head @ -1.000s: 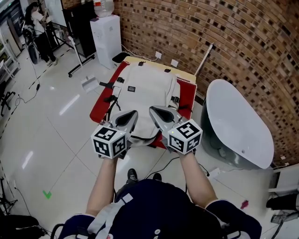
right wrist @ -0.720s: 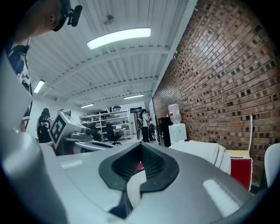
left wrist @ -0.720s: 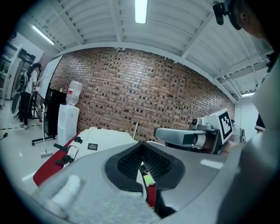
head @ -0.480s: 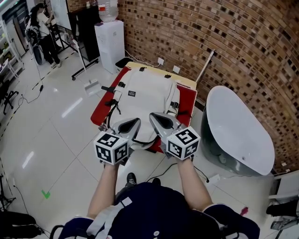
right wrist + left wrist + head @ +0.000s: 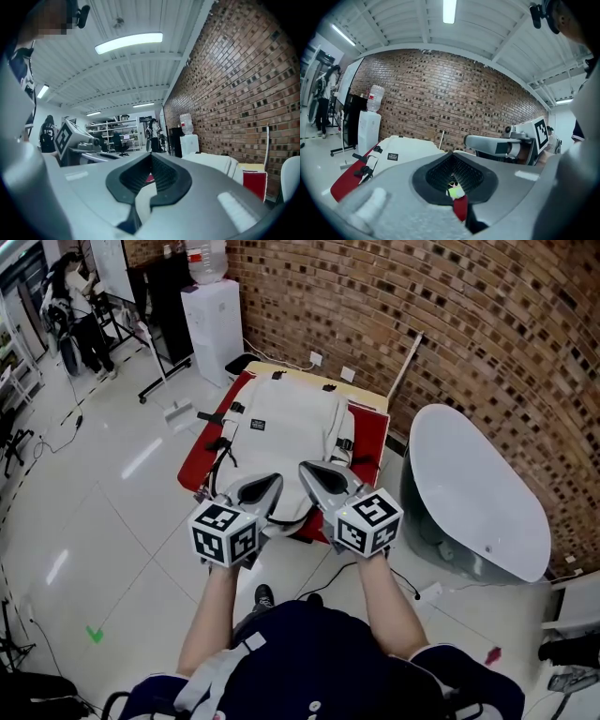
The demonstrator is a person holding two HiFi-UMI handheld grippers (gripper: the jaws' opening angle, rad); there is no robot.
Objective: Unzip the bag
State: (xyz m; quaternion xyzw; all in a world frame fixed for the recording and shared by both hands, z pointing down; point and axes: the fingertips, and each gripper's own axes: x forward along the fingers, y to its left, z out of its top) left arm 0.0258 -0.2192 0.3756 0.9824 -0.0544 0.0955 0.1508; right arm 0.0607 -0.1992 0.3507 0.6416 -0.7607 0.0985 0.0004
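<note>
An off-white backpack [image 5: 281, 423] lies flat on a red-covered table [image 5: 373, 442], with its black label and buckles facing up. Both grippers hover side by side above the table's near edge, short of the bag. My left gripper [image 5: 269, 484] is shut with nothing in it, and so is my right gripper [image 5: 313, 471]. In the left gripper view the closed jaws [image 5: 452, 157] point over the backpack [image 5: 405, 147], with the right gripper [image 5: 506, 143] beside them. The right gripper view shows its shut jaws [image 5: 151, 159], the backpack [image 5: 213, 161] and the left gripper [image 5: 77, 138].
A large white tub [image 5: 478, 493] stands right of the table against the brick wall. A white rod [image 5: 405, 362] leans there. A water dispenser [image 5: 214, 320] and a black stand are at the back left, where a person [image 5: 80, 306] stands. Cables lie on the tiled floor.
Both grippers have drawn slightly back toward my body while staying shut. The bag has not moved.
</note>
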